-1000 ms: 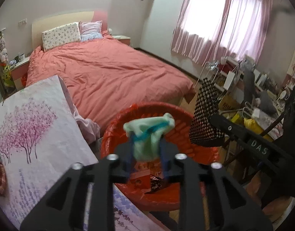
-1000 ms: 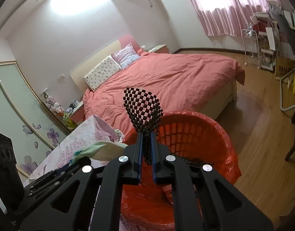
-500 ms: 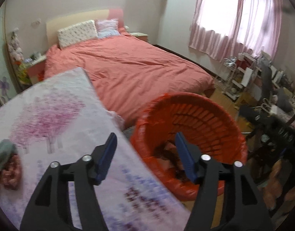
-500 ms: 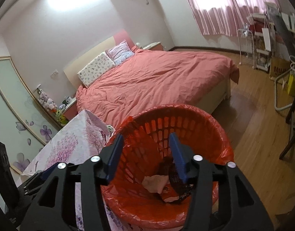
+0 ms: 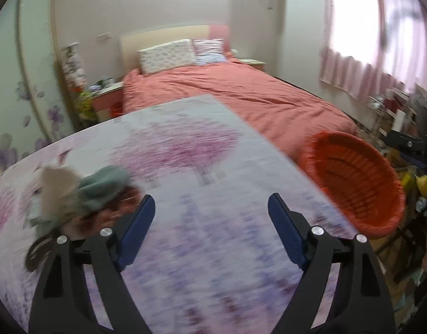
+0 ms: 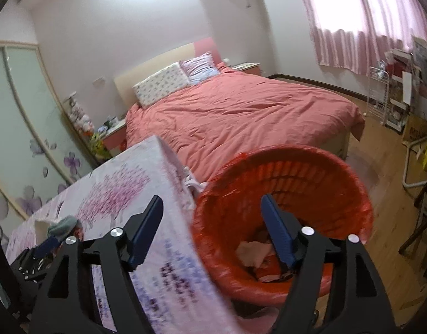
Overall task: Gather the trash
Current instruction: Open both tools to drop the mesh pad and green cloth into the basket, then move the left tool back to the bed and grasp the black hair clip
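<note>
Left gripper: jaws spread, empty, over flowered table. Trash pile on table at 10 o'clock. Right gripper: spread, empty. Red basket at 3 o'clock, scraps inside.

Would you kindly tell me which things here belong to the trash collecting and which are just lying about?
Job:
red basket
trash pile on the table
left tongs
right tongs

Lying about:
bed
pillows
curtains

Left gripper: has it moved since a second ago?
Yes. The left gripper swung left, away from the red basket, now over the floral tablecloth near the trash pile.
</note>
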A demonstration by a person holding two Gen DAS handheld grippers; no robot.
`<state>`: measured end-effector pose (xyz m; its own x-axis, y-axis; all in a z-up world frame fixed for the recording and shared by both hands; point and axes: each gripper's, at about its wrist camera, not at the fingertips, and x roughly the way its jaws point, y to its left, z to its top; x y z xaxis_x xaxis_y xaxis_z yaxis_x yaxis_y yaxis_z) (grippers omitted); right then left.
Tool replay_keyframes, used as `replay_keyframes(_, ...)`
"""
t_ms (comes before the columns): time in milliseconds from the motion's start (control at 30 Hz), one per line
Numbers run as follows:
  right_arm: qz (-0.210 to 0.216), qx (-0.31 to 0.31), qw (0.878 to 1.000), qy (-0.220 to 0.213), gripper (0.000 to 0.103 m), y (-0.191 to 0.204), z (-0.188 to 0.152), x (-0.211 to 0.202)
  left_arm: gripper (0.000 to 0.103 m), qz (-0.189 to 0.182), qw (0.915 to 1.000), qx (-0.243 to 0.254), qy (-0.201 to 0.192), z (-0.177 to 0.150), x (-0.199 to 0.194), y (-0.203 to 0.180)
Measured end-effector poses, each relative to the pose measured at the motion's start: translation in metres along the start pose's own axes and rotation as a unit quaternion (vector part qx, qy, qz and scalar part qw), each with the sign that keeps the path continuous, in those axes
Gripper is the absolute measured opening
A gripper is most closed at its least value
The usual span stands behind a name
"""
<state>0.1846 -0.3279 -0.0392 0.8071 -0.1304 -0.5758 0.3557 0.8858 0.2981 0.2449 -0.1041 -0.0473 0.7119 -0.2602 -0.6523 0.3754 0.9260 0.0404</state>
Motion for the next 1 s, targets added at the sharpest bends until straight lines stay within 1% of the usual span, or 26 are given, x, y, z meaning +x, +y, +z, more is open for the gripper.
replay_keyframes(33,0.001,-0.006,1.000,0.002,0.075,0.005,-0.002,0.001,0.084,0.014,0.9999,-0.009,0.001,-0.006,-0.004,0.018)
replay_keyframes(100,0.003,-0.020,1.000,0.007,0.079,0.021,-0.007,0.004,0.085,0.029,0.9993,-0.024,0.008,-0.015,-0.011,0.046)
replay_keyframes(200,0.008,-0.044,0.999,0.018,0.083,0.050,-0.018,0.011,0.085,0.055,0.9972,-0.049,0.012,-0.028,-0.022,0.086)
replay_keyframes(300,0.015,-0.062,0.998,0.028,0.083,0.072,-0.028,0.017,0.085,0.091,0.9936,-0.066,0.008,-0.043,-0.038,0.127)
replay_keyframes(367,0.025,-0.074,0.996,0.039,0.083,0.089,-0.037,0.023,0.085,0.123,0.9896,-0.074,0.005,-0.054,-0.047,0.155)
replay_keyframes(433,0.034,-0.081,0.995,0.052,0.083,0.103,-0.045,0.028,0.085,0.143,0.9859,-0.086,0.010,-0.064,-0.050,0.180)
replay_keyframes(567,0.052,-0.103,0.990,0.079,0.083,0.129,-0.060,0.036,0.084,0.144,0.9831,-0.107,0.036,-0.076,-0.043,0.213)
replay_keyframes(700,0.059,-0.125,0.986,0.093,0.083,0.149,-0.072,0.037,0.077,0.123,0.9863,-0.095,0.057,-0.082,-0.030,0.217)
replay_keyframes(800,0.060,-0.135,0.984,0.099,0.083,0.160,-0.080,0.035,0.069,0.120,0.9870,-0.081,0.070,-0.084,-0.014,0.211)
replay_keyframes(867,0.061,-0.137,0.983,0.103,0.084,0.163,-0.081,0.035,0.057,0.108,0.9869,-0.084,0.086,-0.083,-0.003,0.211)
replay_keyframes(900,0.061,-0.138,0.983,0.105,0.084,0.163,-0.082,0.035,0.053,0.104,0.9868,-0.088,0.088,-0.082,0.000,0.211)
replay_keyframes(933,0.061,-0.138,0.983,0.106,0.084,0.165,-0.083,0.035,0.048,0.092,0.9871,-0.096,0.089,-0.081,0.002,0.211)
replay_keyframes(1000,0.060,-0.136,0.983,0.110,0.085,0.164,-0.084,0.037,0.043,0.063,0.9881,-0.109,0.088,-0.078,0.002,0.209)
